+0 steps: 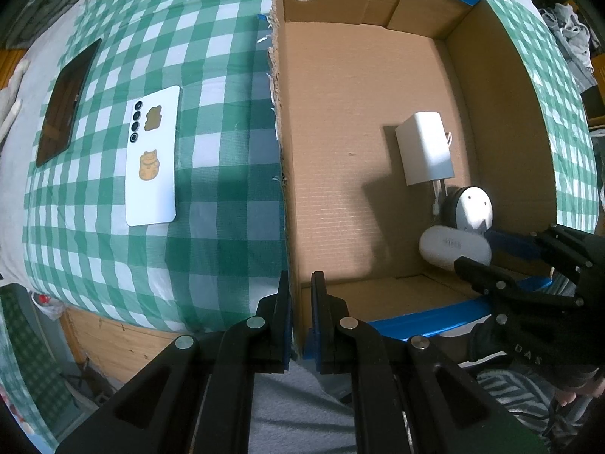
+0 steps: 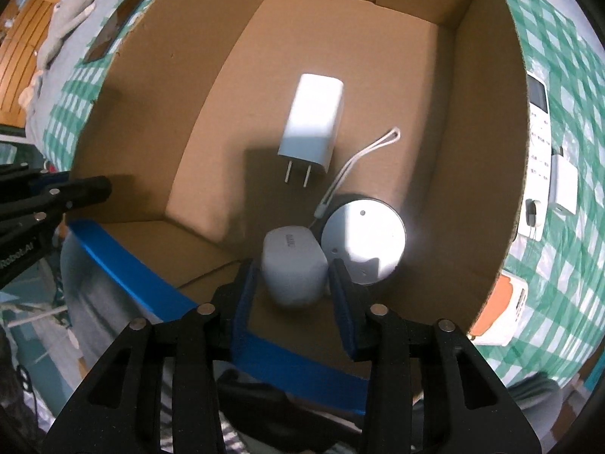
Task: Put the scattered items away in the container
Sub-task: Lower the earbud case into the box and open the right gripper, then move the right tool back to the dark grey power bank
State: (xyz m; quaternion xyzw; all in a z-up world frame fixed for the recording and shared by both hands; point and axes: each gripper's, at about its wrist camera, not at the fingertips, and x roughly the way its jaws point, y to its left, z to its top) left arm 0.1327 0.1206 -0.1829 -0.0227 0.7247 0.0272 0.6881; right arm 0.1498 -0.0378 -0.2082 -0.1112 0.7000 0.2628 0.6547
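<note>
Cardboard box [image 1: 378, 174]: the container, occupying the centre and right of the left wrist view and most of the right wrist view. It is set open-topped on the checked cloth [image 1: 211, 196], blue-taped at its rim. Its left wall is pinched at the lower centre of the left wrist view by the left gripper [image 1: 300, 302], whose jaws are closed together on the cardboard edge, judged to be steadying the box while items are dropped in.

Right gripper [image 2: 293, 283]: seen at the lower centre of its own view and at the lower right of the left wrist view, reaching down into the box. Its jaws stand apart, one on either side of the white oval case [image 2: 293, 268]; a narrow gap shows at each pad, so the case is judged released rather than clamped.

White oval case: lying on the box floor near the front wall, directly between the right gripper's fingers and touching the round white device [image 2: 363, 244] to its right.

White charger [image 2: 312, 121]: lying flat at the middle of the box floor, prongs toward the camera, well above the gripper in frame.

White cord loop [image 2: 363, 155]: lying beside the charger, running to the round device.

Still outside the box: a white phone [image 1: 153, 157] with stickers at the centre left of the left wrist view; a remote control [image 2: 537, 136], a small white adapter [image 2: 563, 185] and an orange-and-white item [image 2: 499, 310] along the right edge of the right wrist view.
</note>
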